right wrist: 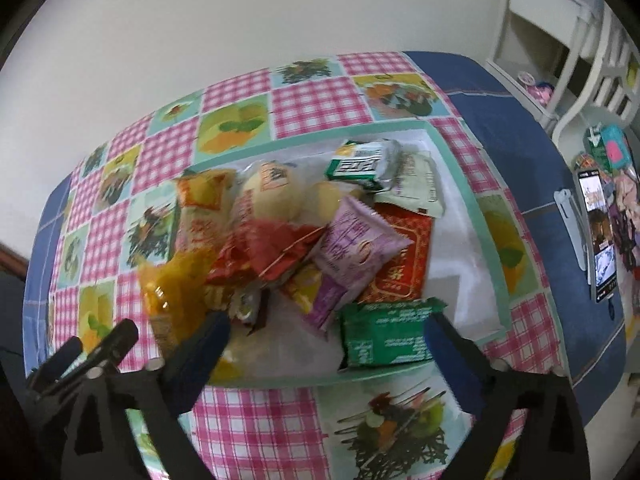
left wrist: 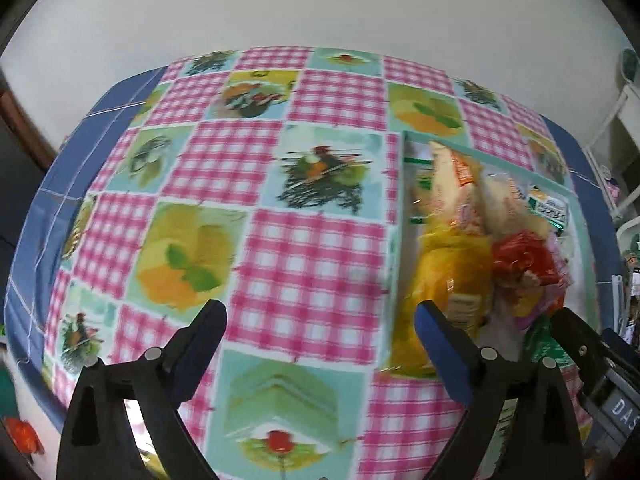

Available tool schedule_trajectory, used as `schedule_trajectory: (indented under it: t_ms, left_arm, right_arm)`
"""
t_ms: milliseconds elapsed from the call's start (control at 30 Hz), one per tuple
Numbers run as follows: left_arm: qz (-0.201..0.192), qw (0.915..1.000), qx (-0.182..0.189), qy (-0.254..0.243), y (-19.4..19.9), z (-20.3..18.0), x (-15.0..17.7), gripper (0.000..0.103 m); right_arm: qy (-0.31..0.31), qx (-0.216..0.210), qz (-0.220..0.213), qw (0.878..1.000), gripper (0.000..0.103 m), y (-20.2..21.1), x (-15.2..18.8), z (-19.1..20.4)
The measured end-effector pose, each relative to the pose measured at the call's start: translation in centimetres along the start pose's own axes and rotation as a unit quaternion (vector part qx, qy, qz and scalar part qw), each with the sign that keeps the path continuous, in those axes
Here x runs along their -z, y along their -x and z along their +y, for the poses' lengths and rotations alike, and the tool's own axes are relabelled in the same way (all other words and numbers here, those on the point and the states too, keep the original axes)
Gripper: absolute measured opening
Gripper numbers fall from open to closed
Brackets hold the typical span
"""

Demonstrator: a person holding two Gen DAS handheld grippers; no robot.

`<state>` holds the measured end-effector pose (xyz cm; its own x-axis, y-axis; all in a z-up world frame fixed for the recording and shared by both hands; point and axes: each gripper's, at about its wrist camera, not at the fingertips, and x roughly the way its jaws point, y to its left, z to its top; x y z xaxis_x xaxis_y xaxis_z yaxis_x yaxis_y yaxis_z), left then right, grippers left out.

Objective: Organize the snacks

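A tray with a mint-green rim [right wrist: 304, 382] sits on the patchwork tablecloth [left wrist: 304, 256], piled with snack packets. Among them are a yellow packet [right wrist: 172, 288], a purple one [right wrist: 352, 244], a red one [right wrist: 400, 264] and a green one [right wrist: 388, 338]. My right gripper [right wrist: 326, 322] is open above the tray's near edge, with the green packet just inside its right finger and no pad pressing on it. My left gripper [left wrist: 320, 312] is open over bare cloth left of the tray [left wrist: 394, 240]. Its right finger overlaps the yellow packet [left wrist: 440, 264] at the tray's corner.
The blue cloth border [right wrist: 500, 92] runs round the table edge, and a white wall stands behind. A phone [right wrist: 598, 236] and small clutter lie at the table's right end. White shelving [right wrist: 560, 40] stands beyond it. An orange object [left wrist: 24, 436] shows low at the left.
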<state>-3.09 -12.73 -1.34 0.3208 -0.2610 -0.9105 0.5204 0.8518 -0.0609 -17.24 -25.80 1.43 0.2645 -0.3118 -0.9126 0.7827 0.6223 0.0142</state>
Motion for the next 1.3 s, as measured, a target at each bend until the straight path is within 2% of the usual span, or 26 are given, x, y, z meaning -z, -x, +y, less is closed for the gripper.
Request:
schedule_trajectory:
  t_ms: [167,433,600,767,1300]
  left_arm:
    - [-0.008,0.9999,-0.008,0.007,1.1,1.6,1.0,0.095]
    - [-0.043,0.9977,-0.052,-0.002,3.6,2.5,2.4,0.095]
    - [-0.048,0.9975,-0.05,-0.01,4.4,2.8,3.5,0.095]
    - [-0.044,0.9962,-0.075,-0.012,4.3,2.9,4.1,0.095]
    - [-0.012,0.9967,-0.079,0.015,3.2,4.1,3.8,0.095]
  right_arm:
    - [0.019,-0.002,-0.016,1.0,0.103,1.0,1.3,1.3]
    - [0.027,-0.005,-0.023,0.999,0.103,1.9,3.0,2.1]
    - [0.033,-0.006,-0.02,0.999,0.103,2.0,3.8,2.4]
    - [0.038,-0.003,-0.02,0.999,0.103,2.1,4.2,2.5]
    - [0.05,0.011,-0.02,0.998,0.103,1.9,4.0,3.0]
